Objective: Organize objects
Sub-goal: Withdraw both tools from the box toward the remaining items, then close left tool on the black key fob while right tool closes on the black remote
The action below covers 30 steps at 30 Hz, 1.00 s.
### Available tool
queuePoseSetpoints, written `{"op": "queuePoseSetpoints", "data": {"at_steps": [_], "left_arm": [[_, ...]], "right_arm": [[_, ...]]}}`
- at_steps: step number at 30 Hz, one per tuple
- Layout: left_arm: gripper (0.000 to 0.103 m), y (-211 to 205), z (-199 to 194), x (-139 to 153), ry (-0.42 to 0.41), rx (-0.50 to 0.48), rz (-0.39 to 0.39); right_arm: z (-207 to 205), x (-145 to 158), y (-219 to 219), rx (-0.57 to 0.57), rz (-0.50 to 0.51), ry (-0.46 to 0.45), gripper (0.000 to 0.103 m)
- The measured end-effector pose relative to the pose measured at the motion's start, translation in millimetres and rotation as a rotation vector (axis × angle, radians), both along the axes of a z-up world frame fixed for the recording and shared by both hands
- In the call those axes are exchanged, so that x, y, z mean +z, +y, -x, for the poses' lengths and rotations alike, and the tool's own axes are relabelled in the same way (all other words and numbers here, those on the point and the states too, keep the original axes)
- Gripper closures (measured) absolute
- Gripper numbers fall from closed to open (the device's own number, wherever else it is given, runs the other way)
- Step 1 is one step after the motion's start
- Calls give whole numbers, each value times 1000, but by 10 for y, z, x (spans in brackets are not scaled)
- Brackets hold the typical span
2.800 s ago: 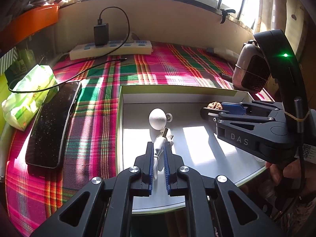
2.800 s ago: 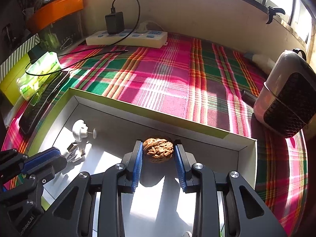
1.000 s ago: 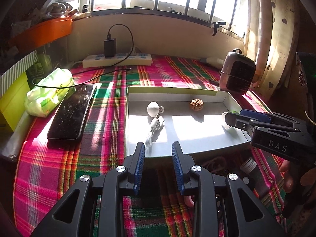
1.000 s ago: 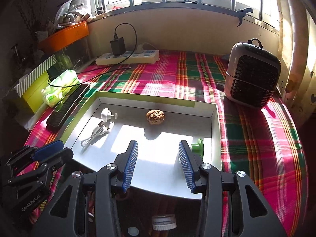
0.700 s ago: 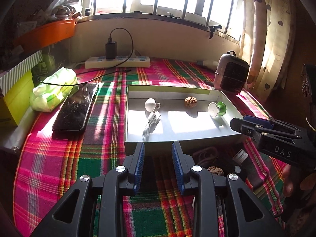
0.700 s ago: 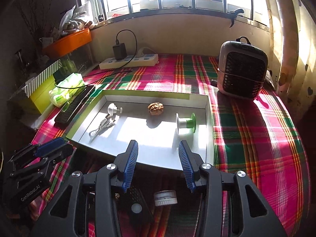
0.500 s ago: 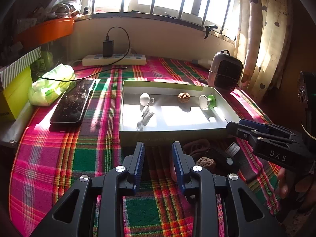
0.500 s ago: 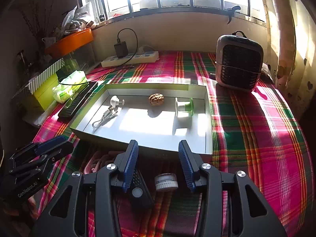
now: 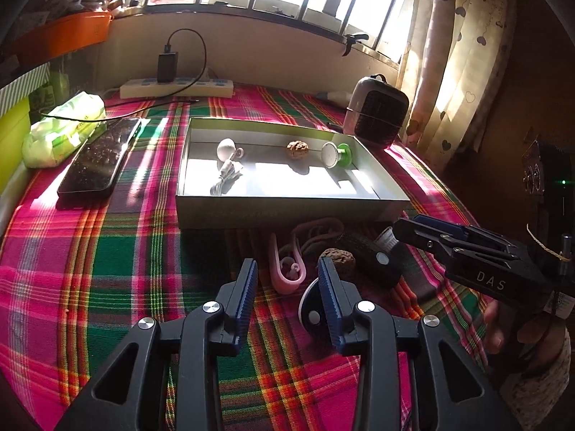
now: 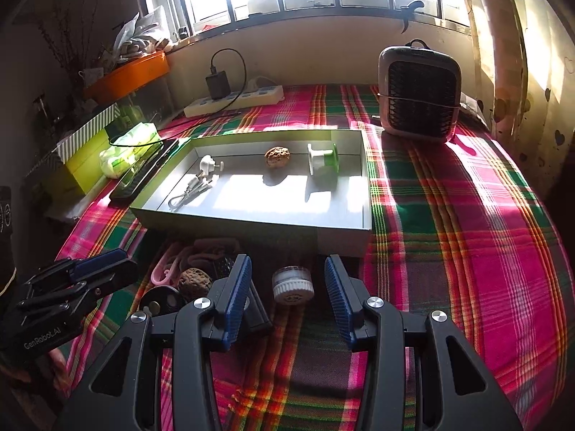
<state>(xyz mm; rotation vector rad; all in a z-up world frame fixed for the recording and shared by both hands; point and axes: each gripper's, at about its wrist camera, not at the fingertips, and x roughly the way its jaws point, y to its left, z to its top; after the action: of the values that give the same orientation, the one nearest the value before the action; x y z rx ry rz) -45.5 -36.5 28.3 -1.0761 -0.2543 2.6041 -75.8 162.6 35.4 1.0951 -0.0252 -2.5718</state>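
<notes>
A grey tray (image 9: 287,212) (image 10: 251,222) on the plaid cloth holds a white plug with cable (image 9: 227,165) (image 10: 201,176), a walnut (image 9: 297,149) (image 10: 277,156) and a green-and-white spool (image 9: 336,153) (image 10: 322,159). In front of the tray lie a pink clip (image 9: 285,269) (image 10: 163,269), a dark rough nut (image 9: 337,258) (image 10: 194,278), a black device (image 9: 373,260), a round black disc (image 10: 160,300) and a small white jar (image 10: 293,283). My left gripper (image 9: 287,280) is open and empty above the clip. My right gripper (image 10: 286,280) is open and empty around the jar, above it.
A black phone (image 9: 97,158), a green tissue pack (image 9: 61,129), a power strip with charger (image 9: 176,88) and a small heater (image 9: 375,111) (image 10: 418,93) stand around the tray. A yellow-green box (image 10: 82,158) is at the left edge.
Both grippers let go of the plug and the walnut in the tray, then pulled back and up. They now hang open over the loose items in front of the tray.
</notes>
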Motion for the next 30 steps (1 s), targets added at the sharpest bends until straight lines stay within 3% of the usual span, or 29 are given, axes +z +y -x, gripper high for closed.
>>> {"op": "queuePoseSetpoints", "data": {"at_steps": [4, 12, 30], "left_arm": [[68, 25, -22, -59, -18, -34, -30], [68, 163, -56, -89, -22, -95, -6], [69, 206, 52, -215, -74, -63, 32]], "right_arm": [[-48, -32, 25, 2, -3, -5, 59], [-132, -80, 43, 15, 6, -14, 59], [-167, -120, 23, 39, 6, -30, 59]]}}
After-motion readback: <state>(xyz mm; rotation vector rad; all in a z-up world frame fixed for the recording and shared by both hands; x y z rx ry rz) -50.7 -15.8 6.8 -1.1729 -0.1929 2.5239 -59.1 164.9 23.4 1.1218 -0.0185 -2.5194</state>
